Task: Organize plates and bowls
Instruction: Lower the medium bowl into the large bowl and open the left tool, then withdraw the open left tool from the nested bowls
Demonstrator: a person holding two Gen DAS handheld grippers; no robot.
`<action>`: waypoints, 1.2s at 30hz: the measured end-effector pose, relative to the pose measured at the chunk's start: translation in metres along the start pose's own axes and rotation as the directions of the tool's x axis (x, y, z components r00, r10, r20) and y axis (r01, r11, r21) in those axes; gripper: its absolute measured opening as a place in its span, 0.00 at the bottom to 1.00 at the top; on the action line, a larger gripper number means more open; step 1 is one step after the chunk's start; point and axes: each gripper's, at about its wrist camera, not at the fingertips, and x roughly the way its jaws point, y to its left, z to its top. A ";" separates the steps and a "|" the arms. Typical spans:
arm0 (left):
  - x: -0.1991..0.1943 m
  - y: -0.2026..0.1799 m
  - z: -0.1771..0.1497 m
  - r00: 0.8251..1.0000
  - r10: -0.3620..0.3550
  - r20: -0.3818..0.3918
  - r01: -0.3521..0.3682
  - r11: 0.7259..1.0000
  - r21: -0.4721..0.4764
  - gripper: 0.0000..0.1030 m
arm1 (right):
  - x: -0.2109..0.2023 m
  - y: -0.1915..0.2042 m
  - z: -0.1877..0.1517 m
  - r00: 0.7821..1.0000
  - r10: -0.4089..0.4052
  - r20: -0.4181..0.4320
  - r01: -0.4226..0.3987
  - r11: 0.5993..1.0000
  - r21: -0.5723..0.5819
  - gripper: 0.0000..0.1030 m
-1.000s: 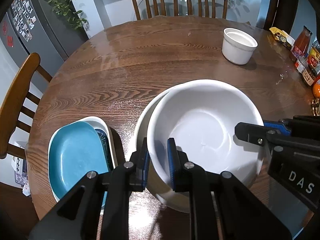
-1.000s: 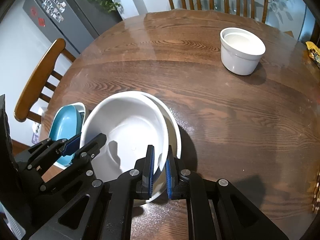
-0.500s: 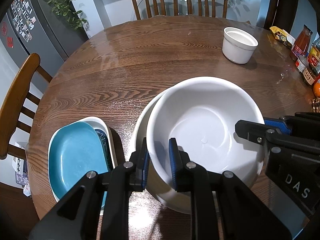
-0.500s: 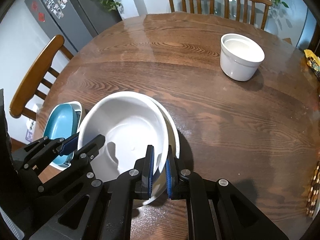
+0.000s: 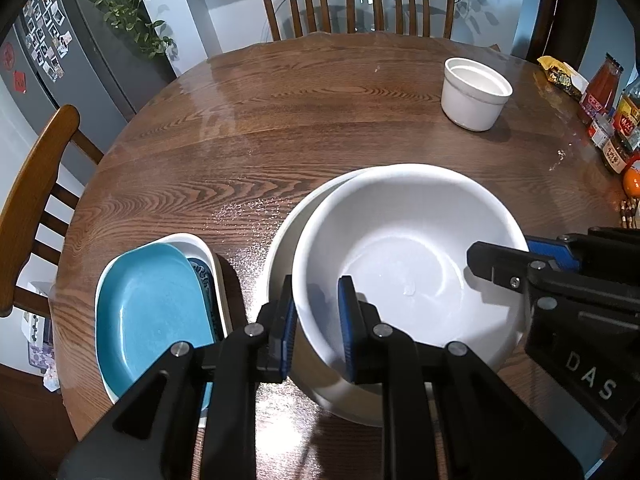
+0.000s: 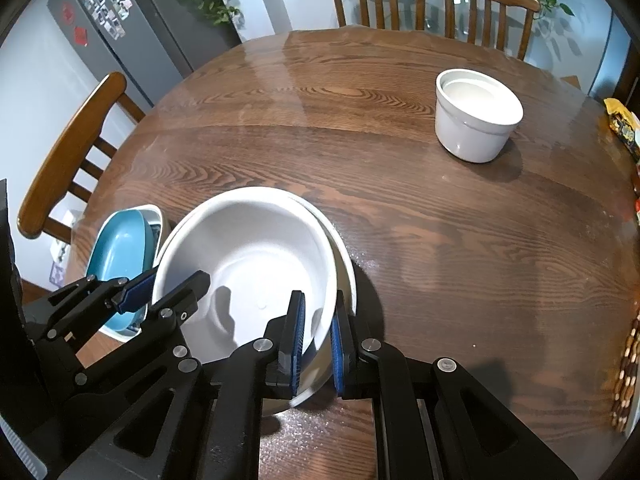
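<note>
A large white bowl [image 5: 404,256] [image 6: 248,248] sits tilted inside a second, wider white bowl [image 5: 280,248] [image 6: 346,272] on the round wooden table. My left gripper [image 5: 316,328] is shut on the near left rim of the upper bowl. My right gripper [image 6: 318,340] is shut on its right rim; it also shows in the left wrist view [image 5: 520,256]. A blue plate [image 5: 148,312] [image 6: 118,256] lies in a white oblong dish [image 5: 200,244] to the left. A small white pot [image 5: 474,98] [image 6: 476,114] stands at the far right.
Bottles and jars [image 5: 612,120] and a snack packet [image 5: 560,76] stand along the table's right edge. Wooden chairs [image 5: 356,4] stand behind the table and one chair [image 5: 32,200] at the left. A fridge [image 5: 60,52] is at the back left.
Both grippers have pulled back and up a little with the upper bowl held between them; the small pot and the table look farther away.
</note>
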 end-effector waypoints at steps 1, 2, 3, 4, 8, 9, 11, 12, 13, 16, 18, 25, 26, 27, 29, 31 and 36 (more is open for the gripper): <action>-0.001 0.000 0.000 1.000 -0.002 0.003 0.002 1.000 0.001 0.19 | -0.001 0.000 0.000 1.000 -0.002 0.003 0.002 1.000 -0.001 0.11; -0.002 0.000 0.000 1.000 -0.003 0.005 0.003 1.000 0.001 0.20 | -0.001 -0.001 0.000 1.000 -0.003 0.004 0.003 1.000 -0.002 0.11; -0.003 -0.001 0.000 1.000 -0.003 0.009 0.003 1.000 0.002 0.23 | -0.002 -0.001 0.000 1.000 -0.005 0.006 0.005 1.000 -0.004 0.11; -0.004 -0.001 0.000 1.000 -0.003 0.012 0.003 1.000 0.002 0.25 | -0.003 0.000 0.000 1.000 -0.009 0.009 0.009 1.000 -0.005 0.11; -0.007 -0.001 0.001 1.000 -0.003 0.023 0.003 1.000 -0.001 0.27 | -0.007 0.001 0.000 0.999 -0.033 0.021 0.033 0.999 -0.013 0.11; -0.008 0.000 0.001 1.000 -0.003 0.026 0.003 1.000 -0.002 0.27 | -0.008 0.000 0.000 0.999 -0.034 0.024 0.034 0.999 -0.013 0.11; -0.009 0.000 0.002 1.000 -0.004 0.028 0.004 1.000 -0.005 0.28 | -0.011 0.000 0.001 0.999 -0.036 0.031 0.036 0.999 -0.013 0.11; -0.010 0.000 0.002 1.000 -0.005 0.030 0.005 1.000 -0.006 0.29 | -0.013 -0.001 0.001 0.998 -0.045 0.037 0.045 0.999 -0.011 0.11; -0.011 0.000 0.002 0.999 -0.010 0.032 0.011 1.000 -0.007 0.31 | -0.014 -0.001 0.001 0.998 -0.055 0.043 0.055 0.998 -0.011 0.11; -0.015 -0.001 0.002 0.999 -0.006 0.045 0.006 1.000 -0.008 0.52 | -0.020 -0.005 0.000 0.996 -0.066 0.061 0.066 0.998 0.000 0.11; -0.019 -0.002 0.002 0.998 -0.006 0.056 0.007 1.000 -0.009 0.53 | -0.025 -0.009 -0.002 0.995 -0.067 0.072 0.066 0.998 0.016 0.11; -0.033 -0.003 -0.001 0.997 -0.003 0.079 0.004 1.000 -0.014 0.67 | -0.044 -0.029 -0.013 0.995 -0.029 0.098 0.020 0.996 0.090 0.14; -0.035 -0.004 -0.002 0.996 -0.004 0.084 0.005 1.000 -0.014 0.67 | -0.047 -0.032 -0.015 0.994 -0.025 0.104 0.015 0.995 0.099 0.17; -0.038 -0.004 -0.002 0.996 -0.003 0.088 0.005 1.000 -0.014 0.67 | -0.050 -0.034 -0.018 0.994 -0.023 0.110 0.011 0.994 0.106 0.30; -0.042 -0.006 -0.004 0.996 -0.004 0.094 0.005 1.000 -0.009 0.67 | -0.057 -0.039 -0.022 0.992 -0.019 0.128 0.003 0.992 0.125 0.48; -0.047 -0.010 -0.005 0.995 -0.004 0.100 0.005 1.000 -0.004 0.67 | -0.064 -0.044 -0.028 0.989 -0.015 0.144 -0.006 0.990 0.142 0.50; -0.056 -0.020 -0.010 0.994 -0.010 0.108 0.008 1.000 0.019 0.67 | -0.075 -0.056 -0.041 0.987 -0.008 0.163 -0.023 0.983 0.185 0.50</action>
